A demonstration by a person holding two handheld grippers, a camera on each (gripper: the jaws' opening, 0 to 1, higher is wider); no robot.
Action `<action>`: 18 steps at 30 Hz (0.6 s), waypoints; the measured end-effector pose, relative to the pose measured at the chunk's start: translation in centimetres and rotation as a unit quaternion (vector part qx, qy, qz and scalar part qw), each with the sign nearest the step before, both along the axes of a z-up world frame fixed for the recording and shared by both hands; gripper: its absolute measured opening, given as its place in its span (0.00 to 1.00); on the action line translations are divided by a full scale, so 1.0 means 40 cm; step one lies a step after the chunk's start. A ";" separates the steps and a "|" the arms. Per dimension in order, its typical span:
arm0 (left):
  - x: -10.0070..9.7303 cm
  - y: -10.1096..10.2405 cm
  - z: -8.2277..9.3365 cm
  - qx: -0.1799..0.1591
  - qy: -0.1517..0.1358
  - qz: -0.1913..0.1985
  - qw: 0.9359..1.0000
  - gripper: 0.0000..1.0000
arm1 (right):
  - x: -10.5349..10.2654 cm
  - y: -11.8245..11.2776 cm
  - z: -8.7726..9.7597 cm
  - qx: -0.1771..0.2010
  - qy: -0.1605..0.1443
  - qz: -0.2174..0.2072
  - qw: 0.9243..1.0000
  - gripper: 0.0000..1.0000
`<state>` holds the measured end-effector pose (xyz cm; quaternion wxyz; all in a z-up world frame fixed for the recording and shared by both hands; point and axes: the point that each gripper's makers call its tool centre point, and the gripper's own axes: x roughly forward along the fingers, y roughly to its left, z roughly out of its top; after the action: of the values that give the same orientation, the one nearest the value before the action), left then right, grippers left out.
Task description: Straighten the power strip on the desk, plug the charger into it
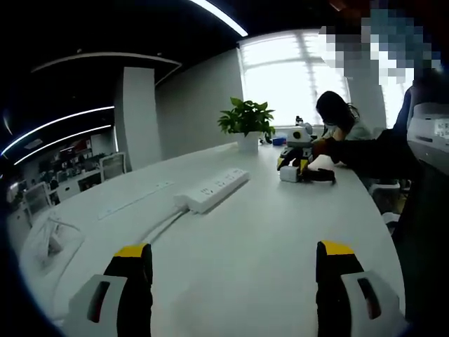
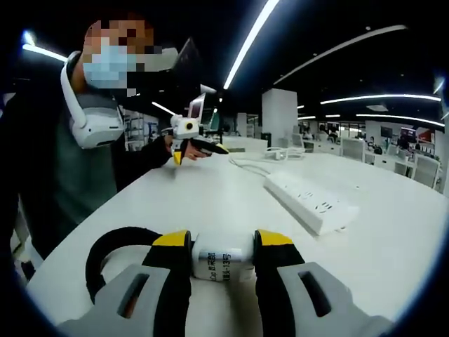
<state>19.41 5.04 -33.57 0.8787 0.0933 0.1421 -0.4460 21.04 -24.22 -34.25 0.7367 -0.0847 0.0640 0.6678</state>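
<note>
White charger (image 2: pixel 221 261) half hidden between jaws.

We cannot read the small print on the charger (image 2: pixel 222 265), and the jaws cover both its ends.

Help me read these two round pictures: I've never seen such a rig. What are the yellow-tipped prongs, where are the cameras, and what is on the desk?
A person holds a two-jaw claw in each hand, and a fisheye camera rides on each, looking out along its jaws. In the left gripper view, the left claw stands open over the white desk; beyond it lie the power strip with its cable, and a potted plant. Far across, the right claw shows. In the right gripper view, the right claw is shut on a white charger with a black cable, and the left claw shows in the person's hand.
</note>
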 end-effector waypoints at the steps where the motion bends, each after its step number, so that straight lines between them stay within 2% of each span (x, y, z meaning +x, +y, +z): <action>1: 0.001 -0.001 0.001 -0.001 0.000 0.001 1.000 0.99 | 0.000 -0.001 0.000 -0.001 0.000 0.003 1.000 0.34; 10: 0.008 0.000 -0.003 0.001 0.004 0.006 1.000 0.99 | 0.005 -0.011 0.003 0.007 0.005 0.002 1.000 0.36; 13: 0.008 0.005 -0.009 0.003 0.012 0.011 1.000 0.99 | 0.020 -0.020 -0.001 0.007 0.034 -0.024 0.999 0.58; 16: 0.007 0.010 -0.010 0.006 0.010 0.012 1.000 0.99 | 0.026 -0.020 -0.004 0.004 0.026 -0.034 0.999 0.56; 18: 0.005 0.011 -0.008 0.004 0.010 0.011 1.000 0.99 | 0.041 -0.020 0.013 0.023 0.021 -0.061 0.998 0.54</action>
<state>19.60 5.49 -33.90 0.8819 0.0904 0.1537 -0.4364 22.68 -25.01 -33.72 0.7762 -0.0501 0.0693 0.6247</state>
